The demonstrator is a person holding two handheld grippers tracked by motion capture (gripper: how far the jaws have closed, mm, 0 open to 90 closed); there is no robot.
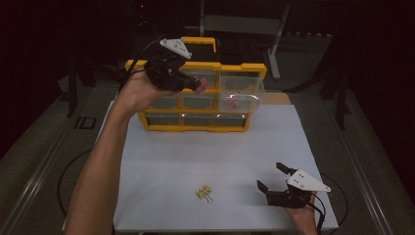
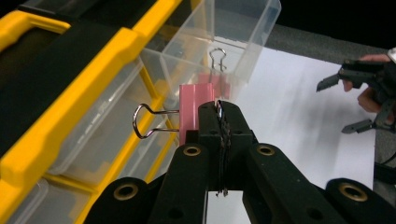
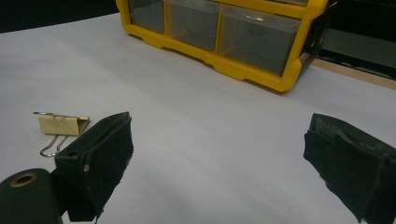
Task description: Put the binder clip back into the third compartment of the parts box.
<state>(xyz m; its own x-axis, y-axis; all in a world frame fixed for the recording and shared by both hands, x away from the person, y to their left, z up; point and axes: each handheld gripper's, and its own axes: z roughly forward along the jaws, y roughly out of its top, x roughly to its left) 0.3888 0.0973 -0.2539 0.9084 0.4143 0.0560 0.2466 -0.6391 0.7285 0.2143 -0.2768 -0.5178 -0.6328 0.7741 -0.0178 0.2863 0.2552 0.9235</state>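
1. My left gripper [image 1: 193,84] is raised in front of the yellow organizer [image 1: 195,128], at the level of its top drawers.
2. Its jaws are pressed together on one wire handle of a pink clip [image 2: 197,106]; the left gripper view shows the clip's body just past the jaw tips, with its other wire loop sticking out to the left.
3. From above, I see the pink clip at the tip of that gripper, in front of the middle top drawer and just beside the pulled-out drawer [image 1: 243,93] at the top right.
4. That clear drawer juts forward from the organizer. A second pink clip [image 1: 231,104] lies inside it, and in the left gripper view it shows through the plastic with its wire loop standing up.
5. The held clip is near the open drawer's rim; I cannot tell whether it touches the plastic.
6. My right gripper [image 1: 274,177] sits low at the near right of the white sheet [image 1: 215,152], well apart from the organizer.
7. Its jaws stand wide with nothing between them; the right gripper view shows bare sheet between the two pads.
8. A gold clip [image 1: 203,192] lies flat on the sheet near the front edge, to the left of the right gripper and not touching it.
9. The organizer's other drawers look pushed in.
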